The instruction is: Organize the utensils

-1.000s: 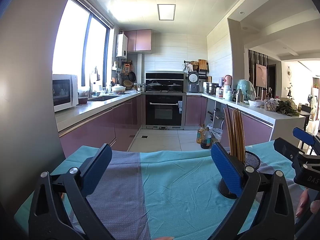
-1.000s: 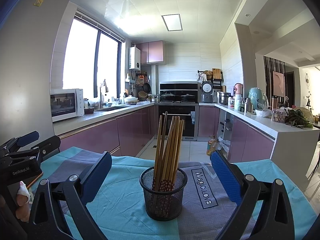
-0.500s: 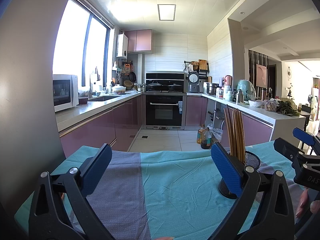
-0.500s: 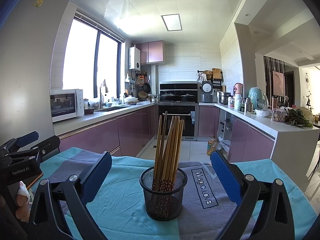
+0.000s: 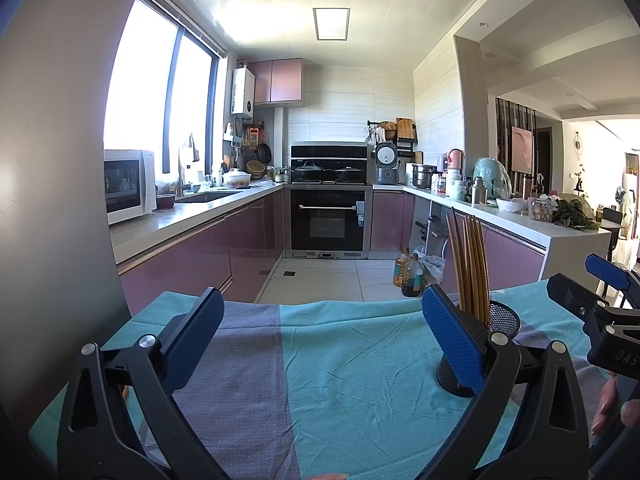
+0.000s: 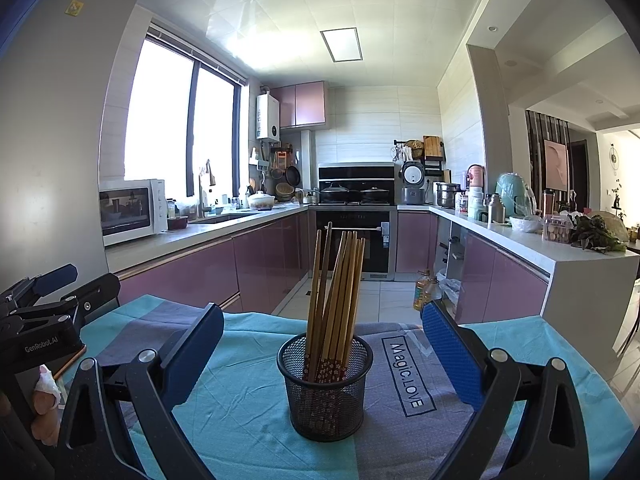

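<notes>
A black mesh cup (image 6: pixel 325 384) stands upright on the teal and grey tablecloth (image 6: pixel 248 412), holding several wooden chopsticks (image 6: pixel 336 296) that lean together. My right gripper (image 6: pixel 322 354) is open, its blue pads wide apart on either side of the cup, with nothing gripped. In the left wrist view the same cup (image 5: pixel 498 332) with its chopsticks (image 5: pixel 470 268) sits partly hidden behind the right blue pad. My left gripper (image 5: pixel 320 340) is open over bare cloth (image 5: pixel 344 368). Each gripper shows at the edge of the other's view, held by a hand.
The table's far edge drops to a tiled kitchen floor (image 5: pixel 320 280). Purple cabinets and counters run along both sides, with an oven (image 5: pixel 328 224) at the back. Oil bottles (image 5: pixel 408 276) stand on the floor. A grey fridge wall (image 5: pixel 52 200) rises at the left.
</notes>
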The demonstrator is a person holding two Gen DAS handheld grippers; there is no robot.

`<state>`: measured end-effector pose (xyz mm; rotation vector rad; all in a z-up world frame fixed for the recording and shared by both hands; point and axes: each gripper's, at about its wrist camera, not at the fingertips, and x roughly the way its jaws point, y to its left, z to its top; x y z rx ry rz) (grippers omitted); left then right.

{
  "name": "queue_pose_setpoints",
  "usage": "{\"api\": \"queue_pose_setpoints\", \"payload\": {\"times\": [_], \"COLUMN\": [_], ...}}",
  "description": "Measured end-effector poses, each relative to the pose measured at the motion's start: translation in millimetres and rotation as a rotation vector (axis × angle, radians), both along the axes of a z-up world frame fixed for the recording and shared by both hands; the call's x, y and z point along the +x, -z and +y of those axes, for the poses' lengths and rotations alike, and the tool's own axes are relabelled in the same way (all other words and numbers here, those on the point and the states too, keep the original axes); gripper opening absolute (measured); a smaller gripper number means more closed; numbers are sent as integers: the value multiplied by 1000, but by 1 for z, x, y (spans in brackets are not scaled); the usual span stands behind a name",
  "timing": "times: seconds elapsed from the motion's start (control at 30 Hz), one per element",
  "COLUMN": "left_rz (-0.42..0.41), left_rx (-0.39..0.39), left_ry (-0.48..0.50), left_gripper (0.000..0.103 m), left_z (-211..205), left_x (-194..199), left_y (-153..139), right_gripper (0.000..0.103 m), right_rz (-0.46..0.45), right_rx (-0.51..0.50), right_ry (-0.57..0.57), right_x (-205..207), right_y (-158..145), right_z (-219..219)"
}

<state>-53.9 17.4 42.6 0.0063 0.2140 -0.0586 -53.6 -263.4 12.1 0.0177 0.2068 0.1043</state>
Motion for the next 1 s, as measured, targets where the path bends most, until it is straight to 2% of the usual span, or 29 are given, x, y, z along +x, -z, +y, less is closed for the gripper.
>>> {"api": "queue_pose_setpoints", "payload": {"times": [1.0], "left_rz": [1], "left_rx": [0], "left_ry": [0], "left_gripper": [97], "left_z": [0], "left_x": [0], "left_y": [0], "right_gripper": [96], "right_rz": [-2], "right_rx": [6], "right_ry": [2], "right_x": [-1], "right_y": [-2], "right_z": [2]}}
